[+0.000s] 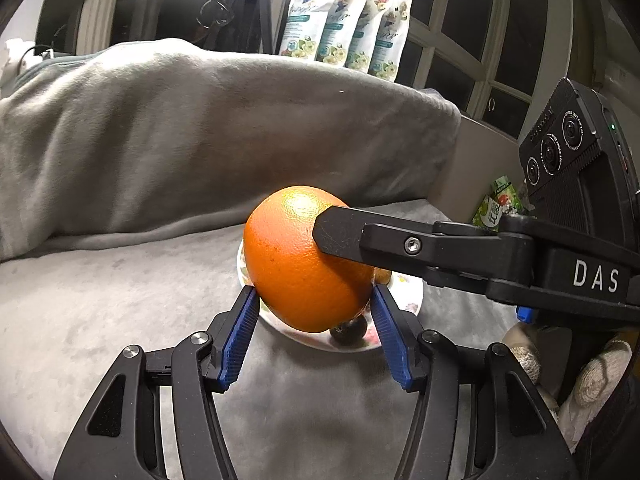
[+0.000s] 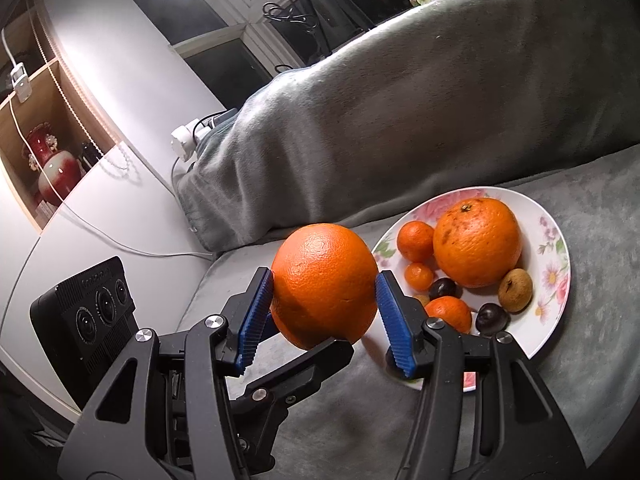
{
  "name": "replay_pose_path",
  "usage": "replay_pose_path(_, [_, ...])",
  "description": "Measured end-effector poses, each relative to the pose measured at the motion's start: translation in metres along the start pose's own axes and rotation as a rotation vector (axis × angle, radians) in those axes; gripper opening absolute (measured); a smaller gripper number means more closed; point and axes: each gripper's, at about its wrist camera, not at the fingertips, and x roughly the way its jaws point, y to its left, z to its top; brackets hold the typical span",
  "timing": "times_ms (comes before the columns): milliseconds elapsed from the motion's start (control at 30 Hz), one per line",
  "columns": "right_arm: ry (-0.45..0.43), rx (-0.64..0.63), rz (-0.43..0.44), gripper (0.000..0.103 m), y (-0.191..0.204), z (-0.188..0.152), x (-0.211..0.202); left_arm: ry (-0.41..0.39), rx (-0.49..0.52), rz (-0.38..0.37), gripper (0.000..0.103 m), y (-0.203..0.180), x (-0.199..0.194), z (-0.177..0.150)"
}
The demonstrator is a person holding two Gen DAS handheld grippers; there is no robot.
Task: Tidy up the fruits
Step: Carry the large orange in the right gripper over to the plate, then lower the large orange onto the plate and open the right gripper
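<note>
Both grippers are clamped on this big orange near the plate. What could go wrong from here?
1. The orange is round and smooth; if the left gripper and right gripper pull apart unevenly, it may slip out.
2. The plate is already crowded, so setting it down could scatter the small fruits.

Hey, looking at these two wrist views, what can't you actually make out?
- Left wrist view: the plate and its fruit sit mostly hidden behind the held orange.
- Right wrist view: the plate's near rim is covered by the right gripper.
- Both views: the pouches have print too small to read.
</note>
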Motion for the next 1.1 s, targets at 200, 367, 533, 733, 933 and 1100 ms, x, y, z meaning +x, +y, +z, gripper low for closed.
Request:
replay_pose_path(200, [0.01,0.012,-0.007,0.056,-0.005,0.002,0.005,0.015,-0.004,-0.002,0.057,0.002,0.007,0.0])
replay_pose_path(367, [0.018,0.023,-0.012,0.056,-0.006,0.003,0.008,0.029,-0.009,-0.003,0.057,0.006,0.014,0.0])
replay_pose_path(533, [0.027,0.032,-0.013,0.056,-0.008,0.004,0.01,0.036,-0.012,-0.005,0.057,0.009,0.018,-0.001])
replay_pose_path(733, [0.035,0.038,-0.024,0.056,-0.009,0.004,0.013,0.043,-0.017,-0.011,0.057,0.009,0.024,0.0])
replay_pose_path(933, [0.044,0.043,-0.033,0.056,-0.01,0.006,0.015,0.05,-0.013,-0.014,0.057,0.01,0.028,0.0])
replay_pose_path(1100, [0.051,0.046,-0.051,0.056,-0.01,0.005,0.016,0.055,0.0,-0.007,0.057,0.008,0.034,-0.002])
